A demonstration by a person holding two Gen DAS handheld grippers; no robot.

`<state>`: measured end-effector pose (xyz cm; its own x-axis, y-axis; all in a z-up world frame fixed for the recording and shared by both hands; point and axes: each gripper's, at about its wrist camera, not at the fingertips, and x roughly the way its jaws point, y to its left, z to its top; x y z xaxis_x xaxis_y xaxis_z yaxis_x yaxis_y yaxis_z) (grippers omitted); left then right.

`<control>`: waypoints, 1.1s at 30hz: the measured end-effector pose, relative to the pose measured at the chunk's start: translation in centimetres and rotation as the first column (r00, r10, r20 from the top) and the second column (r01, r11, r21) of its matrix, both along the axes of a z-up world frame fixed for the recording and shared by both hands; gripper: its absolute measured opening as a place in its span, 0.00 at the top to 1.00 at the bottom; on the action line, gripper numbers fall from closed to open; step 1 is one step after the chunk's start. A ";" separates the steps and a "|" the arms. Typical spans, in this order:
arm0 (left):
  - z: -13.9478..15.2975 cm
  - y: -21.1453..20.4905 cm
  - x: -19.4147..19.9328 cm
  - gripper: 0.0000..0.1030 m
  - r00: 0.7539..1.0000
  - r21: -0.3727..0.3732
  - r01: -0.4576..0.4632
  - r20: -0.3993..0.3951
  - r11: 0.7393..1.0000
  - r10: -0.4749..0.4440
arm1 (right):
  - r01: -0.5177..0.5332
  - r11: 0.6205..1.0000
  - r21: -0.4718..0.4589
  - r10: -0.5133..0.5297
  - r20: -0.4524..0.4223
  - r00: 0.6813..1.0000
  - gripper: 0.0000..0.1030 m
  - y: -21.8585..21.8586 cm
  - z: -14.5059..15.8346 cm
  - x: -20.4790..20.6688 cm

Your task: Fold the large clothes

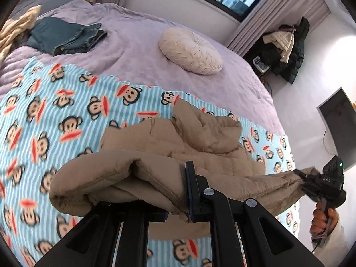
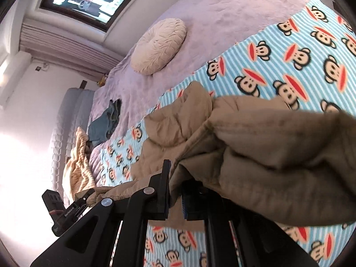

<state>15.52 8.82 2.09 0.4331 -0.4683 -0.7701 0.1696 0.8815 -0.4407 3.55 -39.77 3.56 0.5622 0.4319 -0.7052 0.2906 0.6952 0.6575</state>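
A tan quilted jacket [image 1: 200,138] lies partly on a blue striped monkey-print blanket [image 1: 55,115] on the bed, with its near edge lifted and stretched between both grippers. In the left wrist view my left gripper [image 1: 178,200] is shut on a thick fold of the jacket, and fabric hides one finger. At the far right a hand holds my right gripper [image 1: 300,175], clamped on the jacket's other end. In the right wrist view the right gripper [image 2: 175,184] pinches the jacket [image 2: 267,144] edge, and the left gripper [image 2: 85,197] shows at lower left, also on the fabric.
A lilac bedspread [image 1: 133,44] covers the bed beyond the blanket. On it lie a round cream cushion [image 1: 190,51], folded jeans [image 1: 66,35] and a striped cream garment [image 1: 15,29]. Coats [image 1: 284,49] are piled by the curtain, and a grey panel [image 1: 338,122] stands on the floor at right.
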 end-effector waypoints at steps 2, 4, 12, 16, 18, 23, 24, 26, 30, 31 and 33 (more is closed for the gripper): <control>-1.3 -0.5 2.1 0.87 1.000 0.037 0.020 -0.006 0.999 -0.019 | 0.000 1.000 -0.011 0.000 -0.009 1.000 0.91 0.0 -0.9 2.3; -2.8 -1.1 3.9 0.87 0.999 0.062 0.034 -0.016 0.997 -0.033 | 0.003 1.000 -0.030 -0.003 -0.014 1.000 0.91 -0.1 -2.1 4.2; -12.0 -3.0 9.4 0.87 0.996 0.088 0.012 -0.091 0.996 -0.004 | 0.067 0.998 -0.022 -0.069 -0.097 0.993 0.91 -1.5 -11.4 8.6; -14.9 -4.1 10.5 0.86 0.996 0.091 0.008 -0.090 0.996 0.000 | 0.118 0.993 0.032 -0.114 -0.104 0.988 0.91 -2.2 -15.1 9.3; -15.7 -4.4 10.8 0.86 0.996 0.099 -0.013 -0.084 0.995 0.021 | 0.131 0.990 0.048 -0.126 -0.097 0.987 0.91 -2.3 -15.8 9.3; -13.7 -4.6 9.4 0.66 0.997 0.130 -0.062 -0.038 0.990 0.068 | 0.106 0.994 0.027 -0.102 -0.116 0.988 0.86 -2.2 -14.5 9.3; -12.7 -4.4 8.8 0.46 0.998 0.141 -0.065 -0.007 0.988 0.067 | 0.100 0.995 0.011 -0.098 -0.117 0.988 0.80 -2.2 -13.8 9.0; -10.8 -3.9 7.8 0.21 0.996 0.157 -0.079 0.064 0.985 0.069 | 0.097 0.995 -0.023 -0.099 -0.101 0.990 0.62 -2.3 -12.2 8.3; -8.0 -3.2 6.6 0.22 0.991 0.156 -0.002 0.131 0.988 -0.019 | 0.061 0.996 -0.058 -0.064 -0.038 0.997 0.55 -1.7 -9.8 6.0; -8.0 -3.3 6.6 0.22 0.990 0.169 0.015 0.134 0.986 -0.038 | 0.039 0.996 -0.079 -0.042 -0.044 0.998 0.60 -1.3 -9.8 5.6; -8.7 -4.1 7.0 0.33 0.986 0.236 0.057 0.140 0.970 -0.092 | -0.018 0.986 -0.166 0.002 -0.096 0.995 0.78 -0.7 -10.4 6.1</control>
<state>22.50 4.75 -6.60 0.5218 -0.3209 -0.7904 0.2870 0.9386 -0.1917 9.60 -40.43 -6.89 0.4858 0.3088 -0.8177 0.3387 0.7960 0.5017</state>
